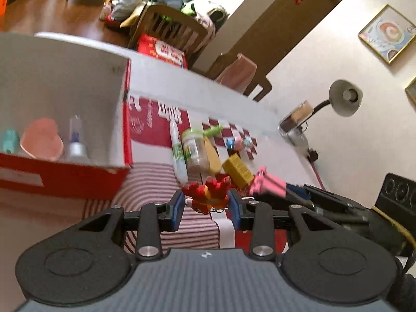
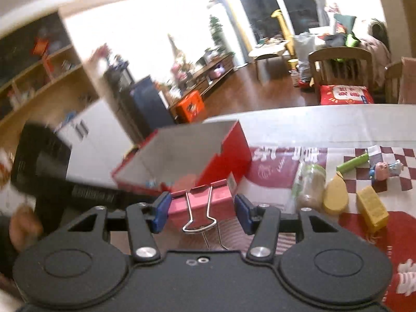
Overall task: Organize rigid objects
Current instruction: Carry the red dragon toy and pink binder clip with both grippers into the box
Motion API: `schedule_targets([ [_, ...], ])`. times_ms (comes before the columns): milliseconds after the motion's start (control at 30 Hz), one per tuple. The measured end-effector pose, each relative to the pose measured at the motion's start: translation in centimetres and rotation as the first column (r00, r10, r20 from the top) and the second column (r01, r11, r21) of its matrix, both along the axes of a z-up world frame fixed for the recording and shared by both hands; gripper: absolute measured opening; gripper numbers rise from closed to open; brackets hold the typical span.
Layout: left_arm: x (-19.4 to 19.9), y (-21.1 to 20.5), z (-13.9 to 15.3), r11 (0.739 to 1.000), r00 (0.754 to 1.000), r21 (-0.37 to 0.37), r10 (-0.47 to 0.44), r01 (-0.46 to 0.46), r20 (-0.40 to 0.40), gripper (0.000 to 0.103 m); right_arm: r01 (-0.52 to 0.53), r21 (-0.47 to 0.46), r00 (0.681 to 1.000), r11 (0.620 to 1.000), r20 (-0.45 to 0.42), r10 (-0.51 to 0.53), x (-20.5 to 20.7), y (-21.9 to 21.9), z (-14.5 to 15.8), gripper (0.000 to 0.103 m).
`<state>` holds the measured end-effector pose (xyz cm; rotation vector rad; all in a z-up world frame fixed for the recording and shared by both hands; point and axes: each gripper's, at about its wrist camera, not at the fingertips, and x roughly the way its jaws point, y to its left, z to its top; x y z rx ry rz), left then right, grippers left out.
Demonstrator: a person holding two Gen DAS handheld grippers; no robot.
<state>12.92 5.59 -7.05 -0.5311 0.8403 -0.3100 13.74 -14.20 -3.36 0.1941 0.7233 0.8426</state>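
Open from above: the red box (image 1: 65, 171), with spare white floor beside a pink dish (image 1: 41, 143) and small bottle (image 1: 75, 143). Crowded to its right: glue tube (image 1: 178, 153), clear jar (image 1: 195, 150), yellow block (image 1: 238, 171) packed close together. Bare striped cloth (image 1: 153, 182) between box and cluster.

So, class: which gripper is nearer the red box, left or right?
Left. The left gripper, holding a red toy, sits just right of the red box; the right gripper, holding a pink clip, lies beyond it, farther from the box.
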Motion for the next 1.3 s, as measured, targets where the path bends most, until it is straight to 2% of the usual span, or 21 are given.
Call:
schedule_targets([
  [200,-0.4,2.2,0.1,1.000,1.000,0.019,0.024,-0.024,-0.002,0.035,0.074,0.054,0.994,0.996,-0.084,-0.070,3.5,3.5,-0.7,0.052],
  [567,-1.2,6.4,0.1,0.999,0.999,0.007,0.046,-0.046,0.017,0.035,0.116,0.028,0.979,0.993,-0.171,-0.109,6.9,13.0,-1.4,0.052],
  [733,-1.6,8.5,1.1,0.998,0.997,-0.016,0.056,-0.056,0.051,0.035,0.088,-0.020,0.979,0.996,-0.185,-0.090,7.5,16.4,-2.2,0.053],
  [967,-0.1,12.1,1.6,0.994,0.994,0.054,0.094,-0.097,0.056,0.035,0.056,-0.110,0.983,0.992,-0.165,-0.074,8.6,20.0,-2.9,0.053],
  [1300,4.4,17.4,0.7,0.974,0.990,0.176,0.140,-0.143,0.031,0.035,0.055,-0.219,0.984,0.974,-0.152,-0.090,10.4,21.9,-3.7,0.053],
])
